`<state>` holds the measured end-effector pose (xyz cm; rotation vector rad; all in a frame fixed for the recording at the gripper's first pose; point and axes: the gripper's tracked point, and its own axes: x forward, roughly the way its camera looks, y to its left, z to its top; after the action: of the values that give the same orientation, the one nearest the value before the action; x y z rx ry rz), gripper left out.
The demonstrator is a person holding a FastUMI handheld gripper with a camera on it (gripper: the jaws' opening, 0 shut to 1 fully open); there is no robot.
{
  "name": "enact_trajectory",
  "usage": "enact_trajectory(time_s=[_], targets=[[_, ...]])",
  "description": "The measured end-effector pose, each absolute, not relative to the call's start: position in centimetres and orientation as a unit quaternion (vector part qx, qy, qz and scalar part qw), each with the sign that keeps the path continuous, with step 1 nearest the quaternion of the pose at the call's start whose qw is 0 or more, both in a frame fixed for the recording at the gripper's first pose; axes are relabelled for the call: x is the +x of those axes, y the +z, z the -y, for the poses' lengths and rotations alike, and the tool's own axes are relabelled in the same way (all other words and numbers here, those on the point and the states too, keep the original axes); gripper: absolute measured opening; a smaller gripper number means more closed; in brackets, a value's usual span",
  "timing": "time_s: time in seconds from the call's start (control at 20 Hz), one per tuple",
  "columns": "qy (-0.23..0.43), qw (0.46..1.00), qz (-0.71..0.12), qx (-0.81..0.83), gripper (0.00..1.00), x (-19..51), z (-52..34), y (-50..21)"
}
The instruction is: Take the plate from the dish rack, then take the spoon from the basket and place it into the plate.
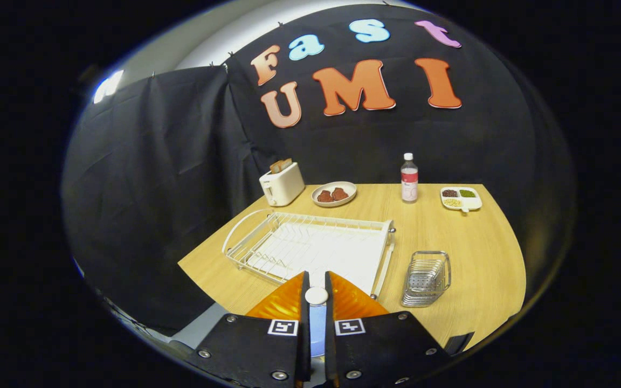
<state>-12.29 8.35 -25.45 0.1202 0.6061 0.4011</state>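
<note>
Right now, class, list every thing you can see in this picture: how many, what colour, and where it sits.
Table: one, light wood, under everything.
Dish rack: one, white wire, just ahead of the fingers.
Basket: one, silver wire, right of the dish rack.
Toaster: one, white, holding toast, at the far left corner.
Bowl: one, white, holding brown pieces, right of the toaster.
Bottle: one, clear with a white cap and red label, at the far edge.
Tray: one, white, compartments of dark, green and pale bits, at the far right corner.
Plate: one, orange, below the fingers.
Spoon: one, white end, between the fingers.
Gripper: one, shut on spoon.
</note>
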Motion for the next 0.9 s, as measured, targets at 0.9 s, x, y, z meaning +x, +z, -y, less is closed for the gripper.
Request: enact_trajectory(time_s=[0.9], targets=[[0.293,0.899,-0.322,0.040,0.14,-13.2,-12.3,-34.8]])
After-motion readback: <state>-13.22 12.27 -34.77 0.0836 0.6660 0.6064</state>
